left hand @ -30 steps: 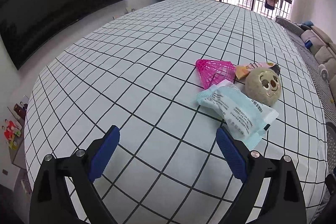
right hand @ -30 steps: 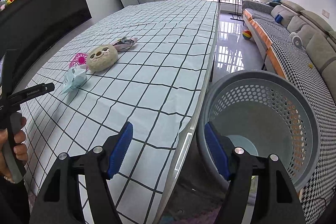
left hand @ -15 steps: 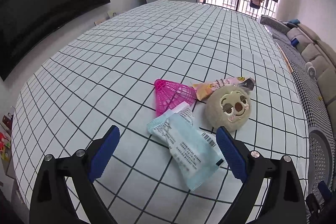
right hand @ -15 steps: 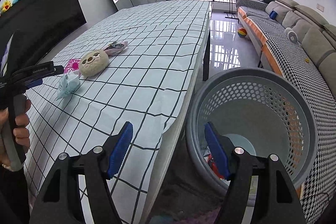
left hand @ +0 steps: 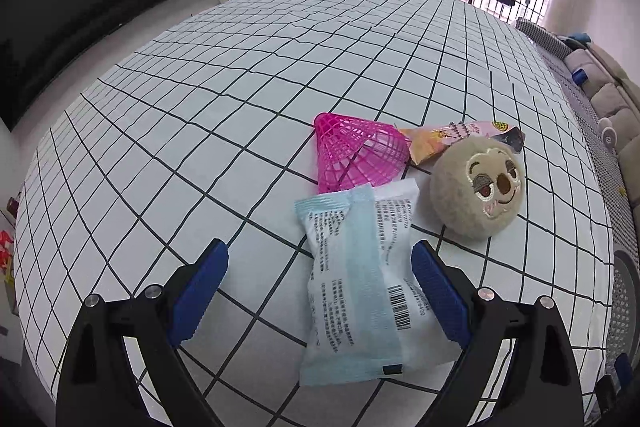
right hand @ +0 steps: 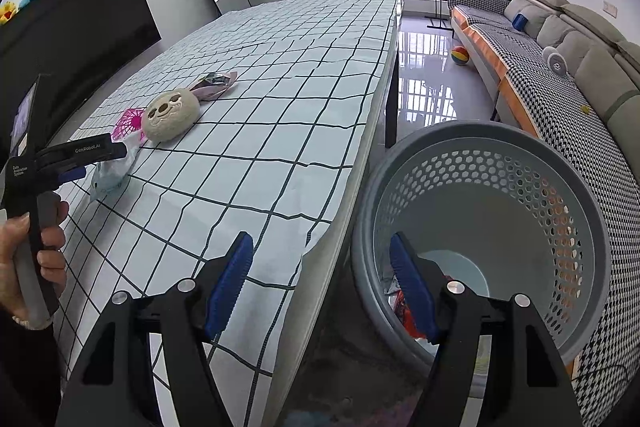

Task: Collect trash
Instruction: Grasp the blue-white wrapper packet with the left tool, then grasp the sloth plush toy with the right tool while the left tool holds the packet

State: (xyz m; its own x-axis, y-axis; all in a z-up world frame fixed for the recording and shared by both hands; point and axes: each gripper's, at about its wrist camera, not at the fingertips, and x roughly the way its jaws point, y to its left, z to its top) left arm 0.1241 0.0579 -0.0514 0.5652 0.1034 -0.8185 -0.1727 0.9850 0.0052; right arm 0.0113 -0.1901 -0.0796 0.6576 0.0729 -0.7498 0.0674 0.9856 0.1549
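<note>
A pale blue and white packet point(left hand: 360, 287) lies flat on the checked tablecloth point(left hand: 200, 107). My left gripper point(left hand: 320, 287) is open around it: the packet sits between the blue pads, close to the right pad point(left hand: 438, 295), and neither pad presses on it. Just beyond lie a pink mesh cone point(left hand: 356, 155) and a pink-orange snack wrapper point(left hand: 452, 139). In the right wrist view my right gripper point(right hand: 320, 283) stands open and empty over the table's edge and the grey perforated basket point(right hand: 520, 151). The left gripper point(right hand: 100, 161) shows there too, above the packet point(right hand: 112, 175).
A round beige plush face point(left hand: 480, 187) rests right of the packet, touching the wrapper. A hand point(right hand: 24, 247) holds the left gripper's handle. The basket stands on the floor beside the table, with some trash point(right hand: 404, 307) inside. A sofa point(right hand: 560, 67) lines the right wall.
My left gripper has moved forward and a little down over the table, so the packet now lies between its fingers. The right gripper has barely moved and stays open.
</note>
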